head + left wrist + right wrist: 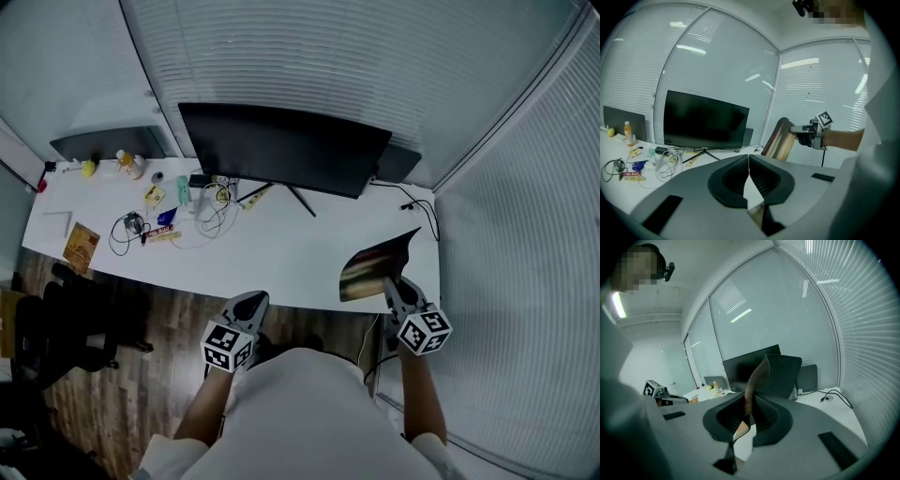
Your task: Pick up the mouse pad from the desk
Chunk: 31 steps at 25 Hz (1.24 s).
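Note:
The mouse pad (375, 264) is dark, with a brownish sheen on its underside. It hangs bent and lifted over the right front corner of the white desk (281, 267). My right gripper (389, 283) is shut on its near edge. In the right gripper view the pad (780, 373) rises curled from between the closed jaws (749, 401). In the left gripper view the pad (779, 140) shows at the right, held by the right gripper (806, 131). My left gripper (251, 302) hovers off the desk's front edge; its jaws (749, 161) meet with nothing between them.
A wide black monitor (281, 145) stands at the back of the desk. Cables, small bottles and packets (150, 216) lie on the left part. A black cable (424, 211) trails at the back right. An office chair (56, 328) stands at the left on the wood floor. Blinds cover the walls.

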Motion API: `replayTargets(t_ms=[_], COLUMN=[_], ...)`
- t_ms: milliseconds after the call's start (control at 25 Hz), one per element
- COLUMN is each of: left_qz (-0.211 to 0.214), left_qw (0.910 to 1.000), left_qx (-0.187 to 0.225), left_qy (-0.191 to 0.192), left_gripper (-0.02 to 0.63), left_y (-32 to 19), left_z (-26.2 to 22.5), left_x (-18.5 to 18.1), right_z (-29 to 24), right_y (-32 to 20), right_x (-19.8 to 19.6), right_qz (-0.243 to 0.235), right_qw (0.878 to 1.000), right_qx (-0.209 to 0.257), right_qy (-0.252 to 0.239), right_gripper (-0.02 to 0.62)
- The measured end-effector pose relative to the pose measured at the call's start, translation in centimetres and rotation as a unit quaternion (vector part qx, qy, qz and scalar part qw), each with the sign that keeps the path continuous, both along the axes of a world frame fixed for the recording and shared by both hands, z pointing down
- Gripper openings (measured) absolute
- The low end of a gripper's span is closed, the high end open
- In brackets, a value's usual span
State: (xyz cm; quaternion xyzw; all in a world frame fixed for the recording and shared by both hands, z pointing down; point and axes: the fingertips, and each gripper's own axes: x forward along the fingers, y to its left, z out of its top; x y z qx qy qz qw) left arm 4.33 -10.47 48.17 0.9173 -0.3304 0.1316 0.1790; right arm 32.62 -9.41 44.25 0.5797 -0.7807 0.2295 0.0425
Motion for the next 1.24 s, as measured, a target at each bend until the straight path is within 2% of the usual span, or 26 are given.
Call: replayTargets(t_ms=[280, 1240], left_qz=[-0.001, -0.013], left_qw=[1.0, 0.9998], left_qx=[0.008, 0.012], left_qy=[0.0, 0.005], left_gripper=[0.018, 0.018], left_y=[-0.5, -1.0], left_z=[-1.0, -1.6], left_x=[0.4, 1.7], right_z=[-0.7, -1.0], right_y=[0.4, 0.3], right_x=[0.6, 2.0], right_qz=[0.001, 0.003], right_qw=[1.0, 1.0], right_qx=[0.015, 0.019], right_qy=[0.006, -0.001], right_gripper=[0.049, 0.048])
